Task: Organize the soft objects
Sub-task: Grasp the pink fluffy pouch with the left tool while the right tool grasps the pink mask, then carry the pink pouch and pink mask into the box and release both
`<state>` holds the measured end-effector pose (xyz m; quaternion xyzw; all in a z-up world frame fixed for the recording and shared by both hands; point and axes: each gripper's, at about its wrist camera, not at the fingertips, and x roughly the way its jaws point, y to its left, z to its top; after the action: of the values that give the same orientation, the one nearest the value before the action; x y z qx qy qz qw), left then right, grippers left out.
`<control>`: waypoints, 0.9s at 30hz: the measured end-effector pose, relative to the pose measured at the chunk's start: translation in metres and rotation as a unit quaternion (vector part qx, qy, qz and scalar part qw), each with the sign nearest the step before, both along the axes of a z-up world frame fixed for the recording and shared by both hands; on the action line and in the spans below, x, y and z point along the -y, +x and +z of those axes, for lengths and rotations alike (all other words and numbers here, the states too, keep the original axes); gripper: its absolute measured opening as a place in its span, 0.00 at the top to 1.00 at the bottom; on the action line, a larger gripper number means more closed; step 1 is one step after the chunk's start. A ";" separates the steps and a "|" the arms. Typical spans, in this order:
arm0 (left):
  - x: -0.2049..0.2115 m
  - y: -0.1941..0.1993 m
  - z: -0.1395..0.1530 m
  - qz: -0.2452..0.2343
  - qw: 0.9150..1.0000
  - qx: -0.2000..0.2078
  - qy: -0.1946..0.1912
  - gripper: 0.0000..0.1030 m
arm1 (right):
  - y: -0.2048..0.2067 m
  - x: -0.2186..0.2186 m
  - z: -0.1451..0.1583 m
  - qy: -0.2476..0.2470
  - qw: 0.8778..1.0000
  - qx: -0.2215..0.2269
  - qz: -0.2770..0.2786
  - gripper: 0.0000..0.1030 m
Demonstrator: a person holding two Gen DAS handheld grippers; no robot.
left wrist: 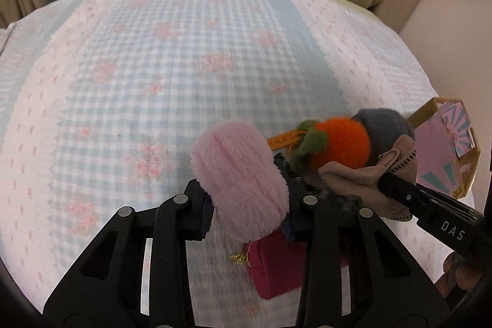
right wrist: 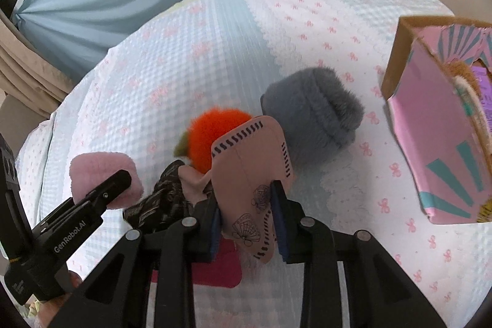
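Pink puff point(left wrist: 240, 177) lifted; orange point(right wrist: 220, 129), grey point(right wrist: 310, 109) on bed.

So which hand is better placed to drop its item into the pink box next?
Probably the right gripper. It is shut on the pink cloth, and the pink box sits to its right, beyond the grey plush. The left gripper, shut on the pink plush, is farther away.

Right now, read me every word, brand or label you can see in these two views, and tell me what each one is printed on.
"DAS": white letters on the right gripper body, left wrist view.
"GenRobot.AI": white letters on the left gripper body, right wrist view.
Orange tag beside the orange plush fruit: has marks, too blurred to read.
Small white print low on the left gripper body: too small to read.
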<state>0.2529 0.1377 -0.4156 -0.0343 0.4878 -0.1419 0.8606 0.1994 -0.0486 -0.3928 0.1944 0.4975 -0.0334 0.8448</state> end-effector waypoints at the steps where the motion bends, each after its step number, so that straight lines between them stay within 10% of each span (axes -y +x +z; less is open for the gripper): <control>1: -0.001 -0.002 0.006 0.002 1.000 0.002 -0.001 0.70 | -0.002 0.000 0.006 0.000 1.000 0.003 -0.001 0.74; 27: 0.047 -0.093 0.225 0.078 0.995 0.064 -0.014 0.70 | -0.072 0.062 0.213 -0.033 0.994 0.075 0.066 0.74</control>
<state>0.1603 0.0909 -0.1909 -0.0747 0.4257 -0.0830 0.8979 0.1273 -0.1106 -0.1797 0.1352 0.4430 0.0206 0.8860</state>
